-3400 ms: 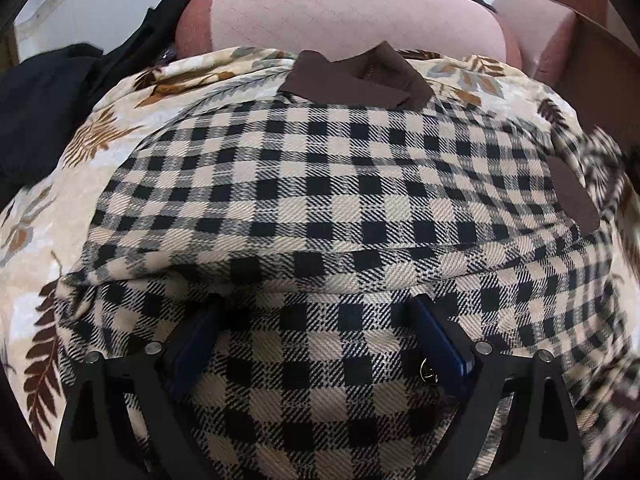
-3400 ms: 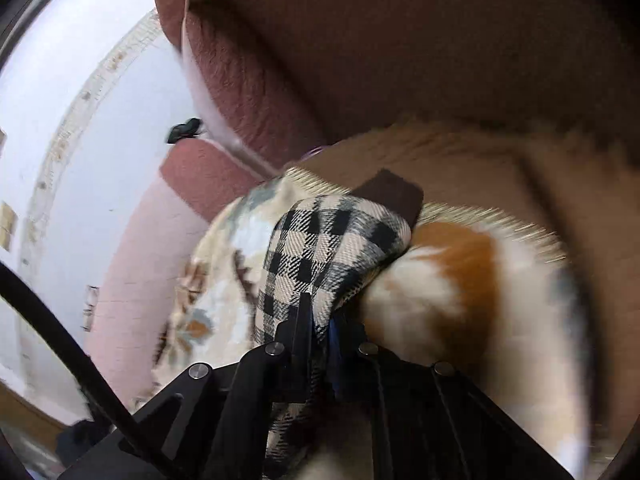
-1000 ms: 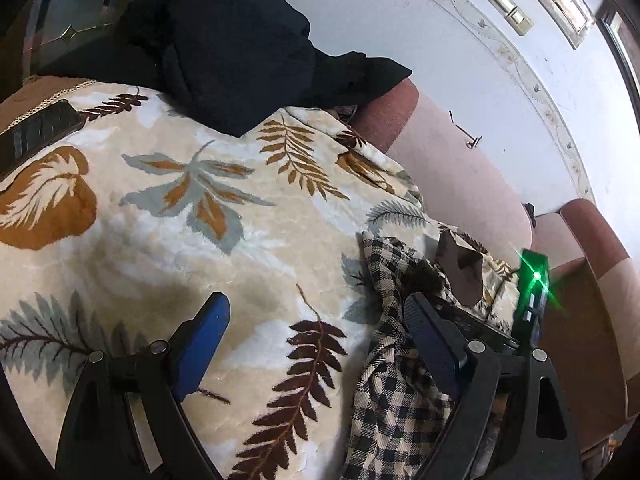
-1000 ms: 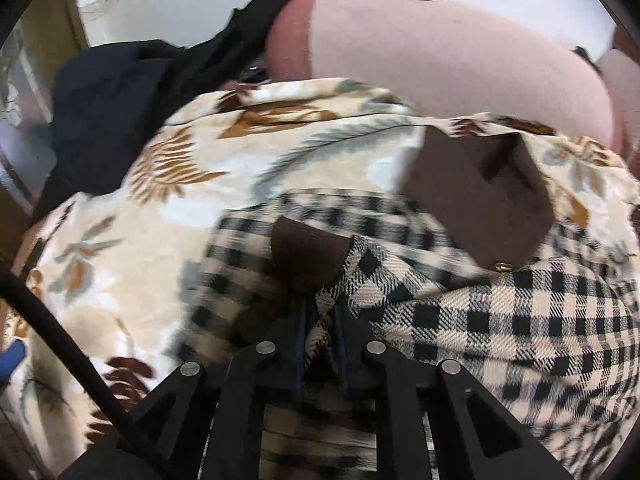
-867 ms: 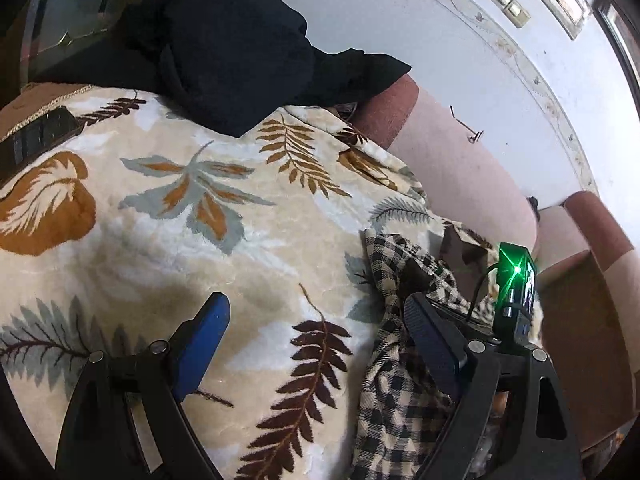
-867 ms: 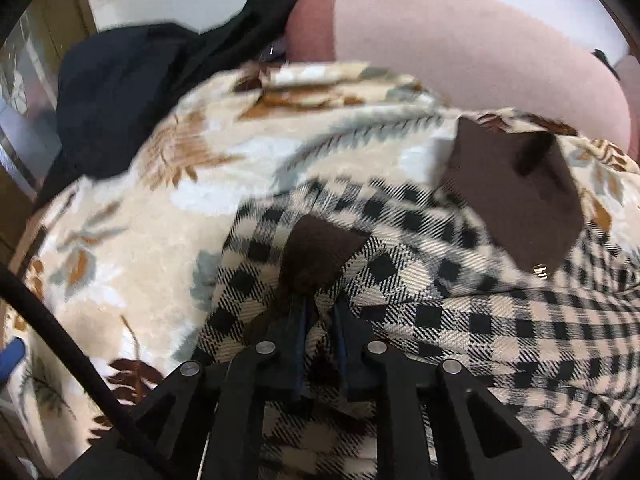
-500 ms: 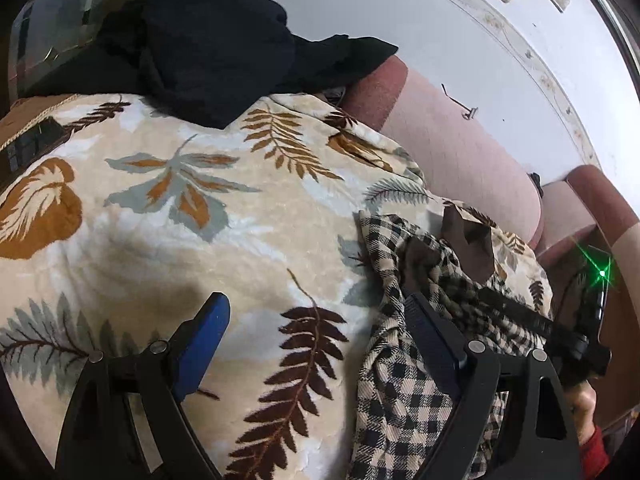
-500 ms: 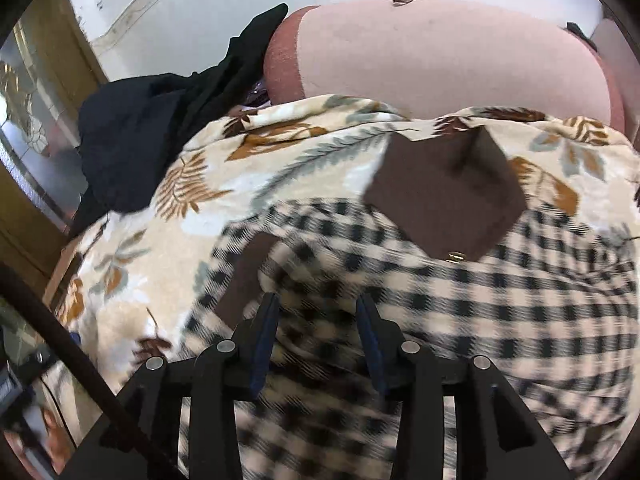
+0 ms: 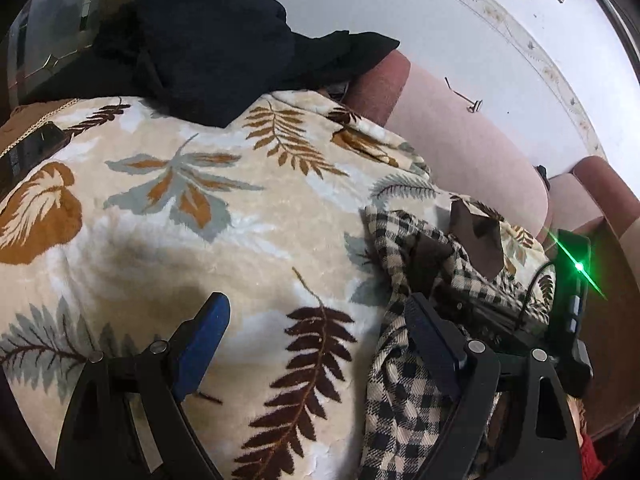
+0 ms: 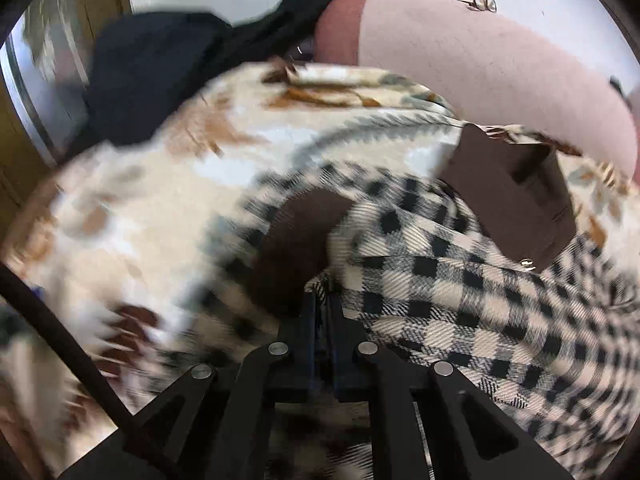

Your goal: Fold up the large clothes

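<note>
A black-and-cream checked shirt [image 10: 460, 280] with a brown collar [image 10: 516, 196] and a brown cuff [image 10: 296, 240] lies on a leaf-print blanket [image 9: 200, 208]. In the left wrist view the shirt [image 9: 404, 396] lies bunched at the right. My left gripper [image 9: 316, 324] is open and empty above the blanket, its right finger against the shirt's edge. My right gripper [image 10: 323, 308] is shut on the shirt just below the brown cuff. The right gripper's body also shows in the left wrist view [image 9: 500, 320], resting on the shirt.
A pile of black clothes [image 9: 208, 40] lies at the blanket's far left. A pink sofa back [image 10: 500, 64] with a pair of glasses [image 10: 482, 0] on top runs behind. A dark phone [image 9: 32, 148] lies at the blanket's left edge.
My right gripper opened half a second ago and has shut again on the shirt by the brown cuff. It is moving, the view is blurred. My left gripper has stayed open over the blanket.
</note>
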`<action>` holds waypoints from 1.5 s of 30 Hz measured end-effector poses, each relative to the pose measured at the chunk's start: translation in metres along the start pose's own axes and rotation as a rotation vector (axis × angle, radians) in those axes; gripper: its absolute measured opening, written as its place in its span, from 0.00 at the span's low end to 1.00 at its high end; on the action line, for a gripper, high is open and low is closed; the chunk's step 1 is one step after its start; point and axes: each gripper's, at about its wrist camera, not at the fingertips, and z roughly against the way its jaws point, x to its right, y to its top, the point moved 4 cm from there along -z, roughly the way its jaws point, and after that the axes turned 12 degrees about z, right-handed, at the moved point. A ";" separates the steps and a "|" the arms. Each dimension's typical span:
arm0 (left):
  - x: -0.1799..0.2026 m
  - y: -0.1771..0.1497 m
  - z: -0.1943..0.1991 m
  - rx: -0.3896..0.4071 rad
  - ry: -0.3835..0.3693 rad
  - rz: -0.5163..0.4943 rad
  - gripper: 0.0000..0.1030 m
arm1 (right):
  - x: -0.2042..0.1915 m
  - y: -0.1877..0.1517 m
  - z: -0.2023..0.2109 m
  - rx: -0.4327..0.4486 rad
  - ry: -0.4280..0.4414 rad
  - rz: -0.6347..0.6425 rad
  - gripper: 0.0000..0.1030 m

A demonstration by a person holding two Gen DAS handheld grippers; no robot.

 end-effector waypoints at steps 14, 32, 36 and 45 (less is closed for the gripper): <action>0.052 -0.001 0.014 -0.025 -0.124 -0.076 0.86 | 0.125 -0.057 0.087 0.073 -0.078 -0.243 0.23; 0.134 -0.039 -0.115 -0.256 0.022 -0.262 0.29 | 0.278 -0.188 0.143 -0.014 -0.293 -0.568 0.14; 0.101 -0.040 -0.050 -0.216 -0.020 -0.241 0.59 | 0.251 -0.210 0.188 0.026 -0.208 -0.560 0.42; 0.004 -0.099 0.018 -0.348 -0.112 -0.039 0.59 | 0.210 -0.328 0.219 0.000 -0.074 -0.745 0.52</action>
